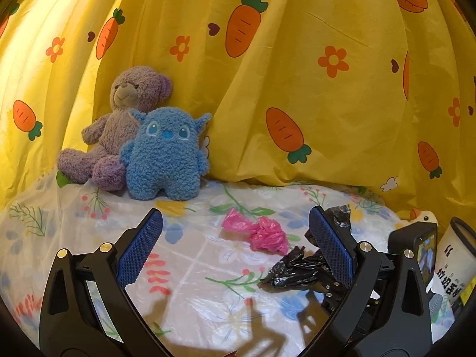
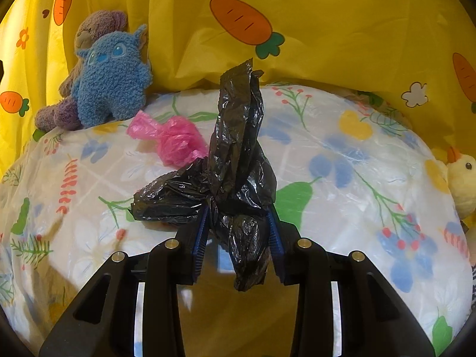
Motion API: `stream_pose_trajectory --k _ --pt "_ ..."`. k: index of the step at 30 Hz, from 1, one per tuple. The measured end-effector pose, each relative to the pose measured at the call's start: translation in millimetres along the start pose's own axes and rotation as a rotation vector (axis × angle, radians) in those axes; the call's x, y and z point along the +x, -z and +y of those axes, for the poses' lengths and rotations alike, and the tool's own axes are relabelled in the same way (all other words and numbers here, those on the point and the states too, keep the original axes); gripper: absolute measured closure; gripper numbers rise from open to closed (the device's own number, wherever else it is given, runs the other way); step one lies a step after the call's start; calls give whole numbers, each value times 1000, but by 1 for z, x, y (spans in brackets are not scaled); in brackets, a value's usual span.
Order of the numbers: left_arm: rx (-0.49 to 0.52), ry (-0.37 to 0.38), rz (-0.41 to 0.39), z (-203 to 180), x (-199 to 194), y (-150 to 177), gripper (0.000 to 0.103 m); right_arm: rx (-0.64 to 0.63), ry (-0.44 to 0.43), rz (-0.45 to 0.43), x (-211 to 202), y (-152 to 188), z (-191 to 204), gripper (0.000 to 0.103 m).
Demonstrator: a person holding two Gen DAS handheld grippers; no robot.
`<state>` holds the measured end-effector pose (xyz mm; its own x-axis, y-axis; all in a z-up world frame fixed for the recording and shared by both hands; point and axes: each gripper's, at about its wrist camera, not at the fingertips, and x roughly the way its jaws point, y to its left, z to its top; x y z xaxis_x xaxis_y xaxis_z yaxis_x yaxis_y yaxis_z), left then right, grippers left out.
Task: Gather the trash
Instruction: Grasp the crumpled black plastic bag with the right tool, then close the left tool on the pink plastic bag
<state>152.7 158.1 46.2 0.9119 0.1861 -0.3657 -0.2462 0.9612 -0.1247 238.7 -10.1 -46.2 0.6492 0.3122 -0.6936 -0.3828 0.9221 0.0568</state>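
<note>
- Nearest the lens, the right gripper [image 2: 238, 223] pinches a crumpled black plastic bag [image 2: 235, 160] between its blue pads; one tail of the bag stands up above the fingers, another hangs below them, and a lobe bulges out to the left over the bedspread.
- The left gripper [image 1: 235, 238] is spread wide and carries nothing, poised above the floral bedspread [image 1: 74, 223] with the black bag just past its right finger.
- At the right edge of the left wrist view stands a white bin [image 1: 458, 255] with dark printed characters, a likely place for the trash; what lies inside it cannot be seen.
- A step farther on, a pink plastic bag [image 2: 172, 139] lies loose and crumpled on the bedspread, touched by neither gripper.
- Judged from this, the collection is partly under way: one piece is gripped but not yet dropped anywhere, and the pink piece remains to be picked up.
- Beyond the trash, a blue plush toy [image 1: 165, 154] leans against a purple teddy bear [image 1: 119, 125], with a yellow duck toy [image 2: 461, 181] at the right margin.
- Behind everything hangs a yellow curtain [image 1: 297, 89] printed with carrots and flowers.
</note>
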Motion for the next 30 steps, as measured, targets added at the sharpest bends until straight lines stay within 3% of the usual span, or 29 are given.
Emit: stream_pose_trajectory --k 13,22,30 --pt "31 62 135 -35 100 13 16 108 179 -190 -37 8 -53 65" --pt "69 39 268 -44 154 29 26 124 180 -199 -37 11 -60 64" --pt "102 39 314 -48 171 38 45 118 180 -206 -37 11 -57 64"
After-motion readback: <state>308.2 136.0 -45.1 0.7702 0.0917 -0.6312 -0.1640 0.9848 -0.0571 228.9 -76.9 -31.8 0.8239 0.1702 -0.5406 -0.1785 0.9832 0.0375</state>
